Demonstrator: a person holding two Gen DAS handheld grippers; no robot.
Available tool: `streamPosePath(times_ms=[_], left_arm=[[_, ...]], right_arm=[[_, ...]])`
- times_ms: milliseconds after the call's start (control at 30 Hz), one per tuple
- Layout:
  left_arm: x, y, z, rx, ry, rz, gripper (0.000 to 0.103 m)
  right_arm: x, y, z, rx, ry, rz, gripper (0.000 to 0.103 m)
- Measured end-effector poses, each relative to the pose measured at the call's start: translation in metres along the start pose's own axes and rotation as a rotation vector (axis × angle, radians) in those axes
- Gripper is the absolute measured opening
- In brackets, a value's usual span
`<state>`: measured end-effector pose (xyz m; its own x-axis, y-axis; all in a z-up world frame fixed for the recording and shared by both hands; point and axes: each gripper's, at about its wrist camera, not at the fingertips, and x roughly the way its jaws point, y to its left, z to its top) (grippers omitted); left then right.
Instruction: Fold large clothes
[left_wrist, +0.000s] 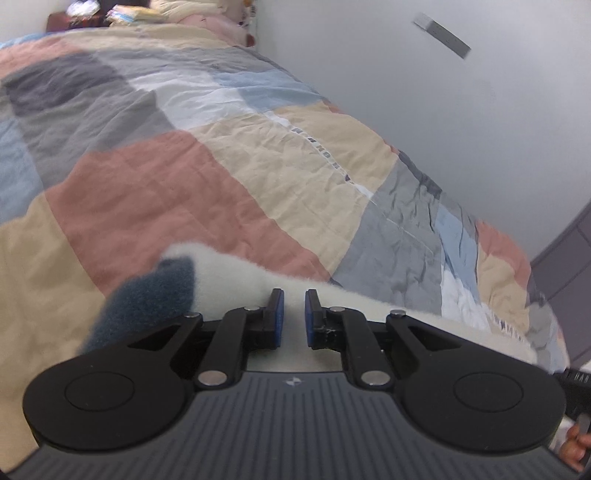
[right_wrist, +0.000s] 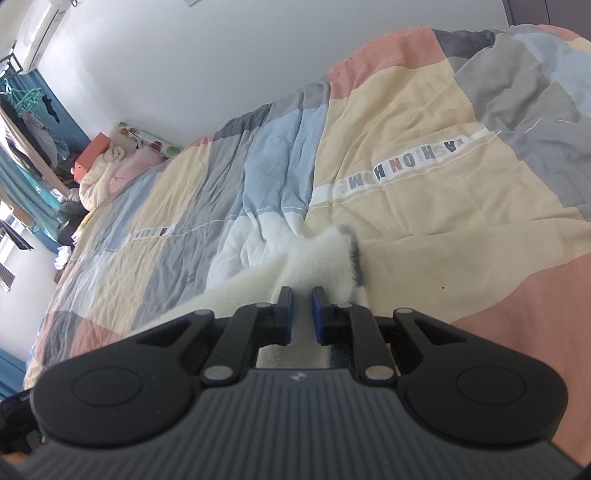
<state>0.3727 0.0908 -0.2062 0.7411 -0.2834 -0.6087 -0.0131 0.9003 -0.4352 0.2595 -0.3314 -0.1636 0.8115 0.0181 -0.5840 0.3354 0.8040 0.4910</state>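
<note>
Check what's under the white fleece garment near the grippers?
The white fleece garment lies on the patchwork quilt, whose coloured blocks show all round it. Its dark blue part shows at one end. Anything beneath the fleece or the quilt is covered.

Fluffy white fleece garment, crinkled matt cotton patchwork quilt, matt black plastic grippers

Both hand-held grippers narrowly parted.
</note>
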Motion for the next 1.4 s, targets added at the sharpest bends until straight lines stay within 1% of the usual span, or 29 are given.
streamPosePath(times_ms=[33,67,100,133,167,200,233,267,333,400,433,467,500,600,667,700,733,867,967,1033,1100,1133,1167,1267,1400], left_arm=[[-0.003,-0.003,0.0,0.02,-0.006,0.003,0.023],[-0.007,-0.007,0.0,0.041,-0.016,0.006,0.032],[-0.01,-0.01,0.0,0.061,-0.026,0.003,0.038],[-0.014,-0.014,0.001,0.079,-0.035,-0.003,0.049],[-0.018,-0.017,0.001,0.097,-0.046,-0.003,0.052],[-0.022,-0.02,0.001,0.115,-0.06,0.006,0.053],[-0.027,-0.023,0.002,0.132,-0.075,0.017,0.054],[-0.032,-0.024,0.002,0.147,-0.089,0.025,0.056],[-0.043,-0.024,0.003,0.165,-0.111,0.043,0.06],[-0.054,-0.02,0.003,0.184,-0.141,0.068,0.062],[-0.058,-0.019,0.003,0.202,-0.161,0.09,0.064],[-0.061,-0.017,0.004,0.217,-0.171,0.115,0.067],[-0.062,-0.013,0.005,0.225,-0.167,0.138,0.068],[-0.055,0.002,0.008,0.202,-0.116,0.191,0.069],[-0.046,0.013,0.007,0.158,-0.064,0.184,0.071],[-0.04,0.018,0.006,0.131,-0.037,0.169,0.073],[-0.037,0.021,0.005,0.109,-0.028,0.16,0.075],[-0.029,0.019,0.003,0.11,-0.029,0.178,0.075],[-0.026,0.018,0.001,0.112,-0.023,0.197,0.075],[-0.026,0.019,0.001,0.108,-0.019,0.203,0.077],[-0.027,0.023,0.002,0.079,-0.009,0.2,0.078],[-0.028,0.025,0.002,0.059,-0.004,0.196,0.078],[-0.031,0.028,0.002,0.039,-0.001,0.189,0.078],[-0.035,0.031,0.001,0.019,0.003,0.176,0.078],[-0.031,0.041,0.001,-0.054,0.037,0.13,0.076]], right_arm=[[-0.002,0.001,0.0,-0.003,-0.004,0.006,0.016],[-0.004,0.0,0.001,-0.004,-0.009,0.017,0.017],[-0.007,0.0,0.002,-0.002,-0.017,0.028,0.017],[-0.01,-0.001,0.002,-0.001,-0.025,0.037,0.017],[-0.013,-0.001,0.003,-0.001,-0.035,0.045,0.019],[-0.016,-0.001,0.004,-0.003,-0.042,0.05,0.023],[-0.019,-0.001,0.004,-0.005,-0.048,0.059,0.038],[-0.022,-0.001,0.004,-0.009,-0.053,0.078,0.058],[-0.028,0.003,0.002,-0.024,-0.073,0.093,0.074],[-0.032,0.009,0.001,-0.058,-0.087,0.067,0.074],[-0.034,0.012,0.0,-0.076,-0.091,0.045,0.075],[-0.035,0.013,-0.002,-0.092,-0.094,0.018,0.079],[-0.034,0.014,-0.004,-0.105,-0.09,-0.018,0.08],[-0.025,0.014,-0.007,-0.155,-0.056,-0.074,0.08],[-0.019,0.012,-0.005,-0.162,-0.049,-0.096,0.08],[-0.018,0.011,-0.005,-0.153,-0.049,-0.095,0.08],[-0.015,0.009,-0.003,-0.142,-0.043,-0.087,0.08],[-0.002,0.008,-0.008,-0.113,0.015,-0.046,0.079],[0.004,0.011,-0.011,-0.117,0.019,-0.045,0.079],[0.004,0.012,-0.011,-0.13,0.013,-0.044,0.076],[0.005,0.013,-0.012,-0.139,0.016,-0.035,0.067],[0.004,0.014,-0.012,-0.143,0.019,-0.032,0.058],[0.004,0.016,-0.012,-0.157,0.019,-0.033,0.047],[-0.002,0.023,-0.012,-0.21,0.008,-0.025,0.029],[-0.01,0.023,-0.009,-0.204,-0.028,0.001,0.025]])
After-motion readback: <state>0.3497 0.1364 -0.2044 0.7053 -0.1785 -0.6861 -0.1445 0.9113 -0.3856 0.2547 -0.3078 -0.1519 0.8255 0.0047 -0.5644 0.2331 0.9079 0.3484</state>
